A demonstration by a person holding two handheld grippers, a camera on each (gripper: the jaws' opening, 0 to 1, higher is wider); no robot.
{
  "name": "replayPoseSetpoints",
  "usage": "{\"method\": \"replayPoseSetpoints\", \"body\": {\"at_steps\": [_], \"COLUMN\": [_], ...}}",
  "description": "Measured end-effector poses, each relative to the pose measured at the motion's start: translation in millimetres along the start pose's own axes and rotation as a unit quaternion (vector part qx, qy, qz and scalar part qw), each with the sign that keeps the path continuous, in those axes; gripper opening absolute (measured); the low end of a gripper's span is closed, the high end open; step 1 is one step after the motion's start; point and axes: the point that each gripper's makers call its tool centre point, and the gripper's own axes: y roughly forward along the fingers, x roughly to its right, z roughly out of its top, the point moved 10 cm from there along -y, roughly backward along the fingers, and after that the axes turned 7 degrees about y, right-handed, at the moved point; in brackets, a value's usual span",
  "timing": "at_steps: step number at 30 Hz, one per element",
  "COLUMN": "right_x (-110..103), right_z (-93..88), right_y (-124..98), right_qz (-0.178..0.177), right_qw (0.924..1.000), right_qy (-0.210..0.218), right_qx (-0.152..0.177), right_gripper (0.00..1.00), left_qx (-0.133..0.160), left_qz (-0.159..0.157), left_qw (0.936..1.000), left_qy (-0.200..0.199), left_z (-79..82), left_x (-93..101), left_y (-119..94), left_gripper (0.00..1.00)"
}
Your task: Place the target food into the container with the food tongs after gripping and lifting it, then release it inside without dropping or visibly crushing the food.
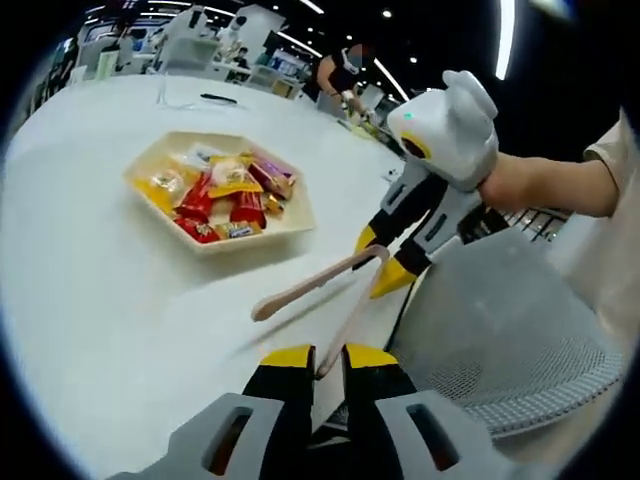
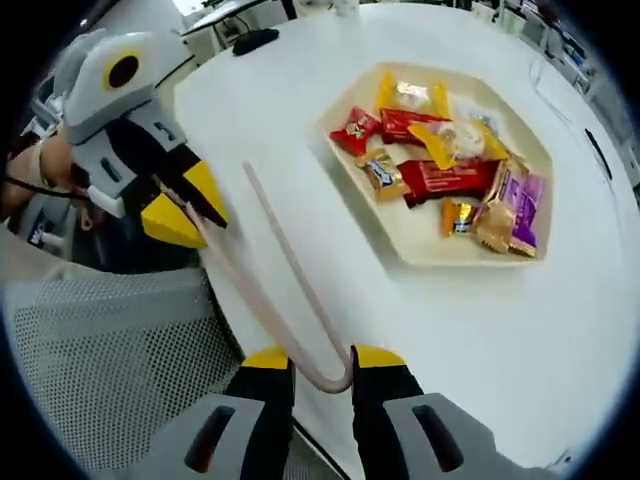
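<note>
Left gripper view: my left gripper (image 1: 316, 362) pinches one arm tip of the pink, smooth plastic tongs (image 1: 315, 282), while my right gripper (image 1: 385, 262) holds their bend; the wrapped snacks (image 1: 222, 196) sit untouched in the beige hexagonal tray (image 1: 293, 229) on the white table (image 1: 110, 310), well apart, so I judge this is still the get-a-grip-on-the-tongs step. Right gripper view: my right gripper clamps the tongs' curved end, the left grips one arm; next I'd need one clean hold, then reach for the tray.
</note>
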Motion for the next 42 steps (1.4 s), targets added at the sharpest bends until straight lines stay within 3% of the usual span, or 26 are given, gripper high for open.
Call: {"method": "replayPoseSetpoints", "body": {"at_steps": [10,28,42], "right_x": [2,8,11], "right_z": [6.3,16.2,6.1], "right_y": [8,13,9], "right_qz": [-0.003,-0.015,-0.006], "right_qw": [0.9997,0.9979,0.9989], "right_qy": [-0.002,-0.004,0.015], "right_qx": [-0.026,-0.062,-0.043], "right_gripper": [0.21,0.21,0.21], "left_qx": [-0.007,-0.046,-0.05], "left_qz": [-0.002,0.012,0.009], "left_qw": [0.9999,0.9984,0.9977], "left_qy": [-0.01,0.03,0.045], "left_z": [-3.8,-2.1,-2.7], "left_x": [-4.6,-13.8,-9.2], "left_y": [3,15,12], "left_gripper": [0.09,0.1,0.16]}}
